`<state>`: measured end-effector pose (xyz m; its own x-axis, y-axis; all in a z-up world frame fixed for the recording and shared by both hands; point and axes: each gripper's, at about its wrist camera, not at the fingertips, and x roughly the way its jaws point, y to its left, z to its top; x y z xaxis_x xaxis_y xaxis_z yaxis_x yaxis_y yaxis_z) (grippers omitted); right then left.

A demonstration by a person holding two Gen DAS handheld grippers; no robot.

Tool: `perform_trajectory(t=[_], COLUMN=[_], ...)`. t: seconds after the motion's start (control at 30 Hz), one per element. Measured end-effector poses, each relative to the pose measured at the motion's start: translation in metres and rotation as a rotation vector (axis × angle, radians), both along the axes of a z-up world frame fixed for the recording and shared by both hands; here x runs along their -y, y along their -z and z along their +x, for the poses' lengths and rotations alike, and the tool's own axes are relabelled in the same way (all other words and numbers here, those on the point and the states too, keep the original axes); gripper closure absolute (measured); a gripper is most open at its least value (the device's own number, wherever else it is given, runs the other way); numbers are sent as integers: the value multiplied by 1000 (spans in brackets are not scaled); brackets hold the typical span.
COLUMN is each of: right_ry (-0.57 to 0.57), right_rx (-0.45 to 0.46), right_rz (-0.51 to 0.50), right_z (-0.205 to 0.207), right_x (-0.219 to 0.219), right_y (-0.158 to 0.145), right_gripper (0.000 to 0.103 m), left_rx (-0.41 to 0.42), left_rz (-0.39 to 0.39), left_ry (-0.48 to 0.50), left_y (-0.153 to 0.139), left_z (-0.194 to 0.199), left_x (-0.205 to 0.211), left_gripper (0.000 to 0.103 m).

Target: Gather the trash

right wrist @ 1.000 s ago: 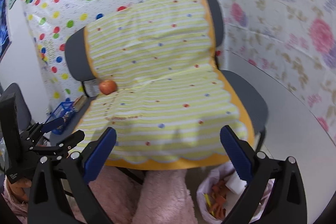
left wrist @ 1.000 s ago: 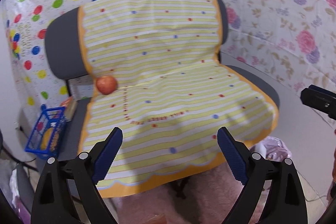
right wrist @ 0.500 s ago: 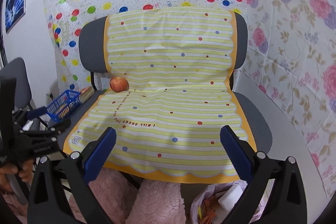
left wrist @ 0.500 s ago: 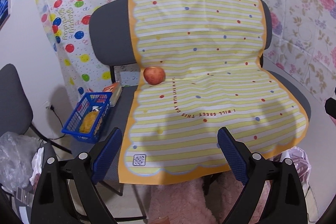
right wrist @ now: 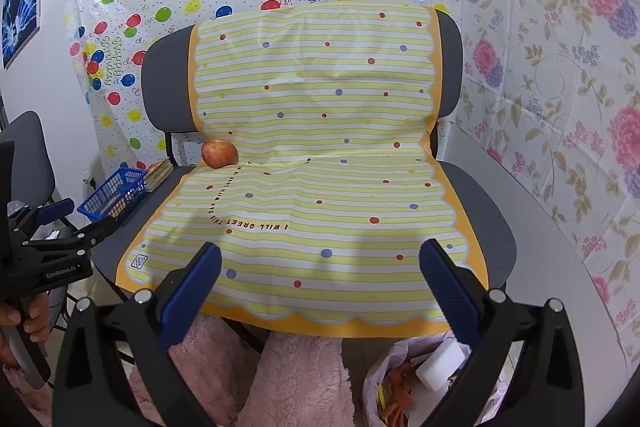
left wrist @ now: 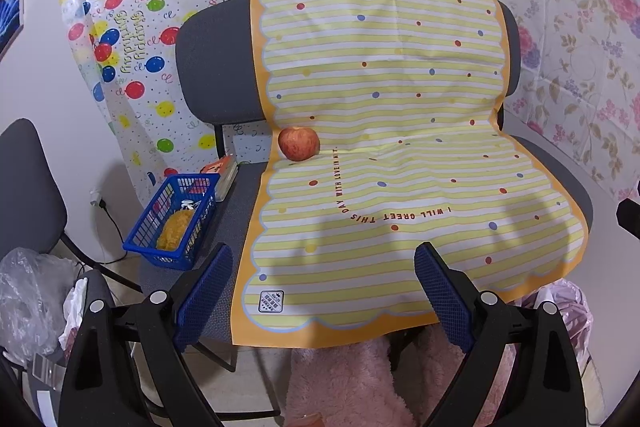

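Left wrist view: left hand-held gripper (left wrist: 323, 291) sits nearest, jaws spread wide, nothing between the blue pads, touching nothing, hovering just in front of the chair's front edge. Right wrist view: right hand-held gripper (right wrist: 320, 281) same state, released and empty, also at the front edge of the chair (right wrist: 492, 223). Below the chair's front right corner, a pink trash bag (right wrist: 420, 379) holds scraps and a white block; judging by that, it's the drop target. On the chair: yellow striped mat (right wrist: 320, 195) draped over seat and backrest. Only loose item on it is the apple (left wrist: 299, 143), at the crease where seat meets backrest, toward the chair's left side. A blue basket (left wrist: 176, 219) rests on the seat's left edge, beside the mat. Likely step: reach for the apple. The left hand-held gripper is the closer one. Go in low over the seat, pads either side of the widest part, close gently; it's round and may roll against the backrest. Keep the fingers off the mat so it doesn't drag.
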<state>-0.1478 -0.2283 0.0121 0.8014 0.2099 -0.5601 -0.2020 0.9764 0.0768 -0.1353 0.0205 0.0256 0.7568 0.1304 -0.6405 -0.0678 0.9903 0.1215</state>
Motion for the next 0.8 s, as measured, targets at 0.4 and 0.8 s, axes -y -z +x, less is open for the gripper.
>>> perform_trajectory(t=[0.4, 0.8], right_ry=[3, 7], right_rx=[-12, -16], right_rz=[-3, -3], right_z=[1, 2], right_x=[-1, 0], right_y=[4, 5], right_gripper=[6, 6], left_rx=[-7, -12], left_rz=[-2, -3], left_ry=[3, 8], left_y=[3, 5], left_z=[2, 4], left_x=[-2, -3], left_gripper=[12, 12])
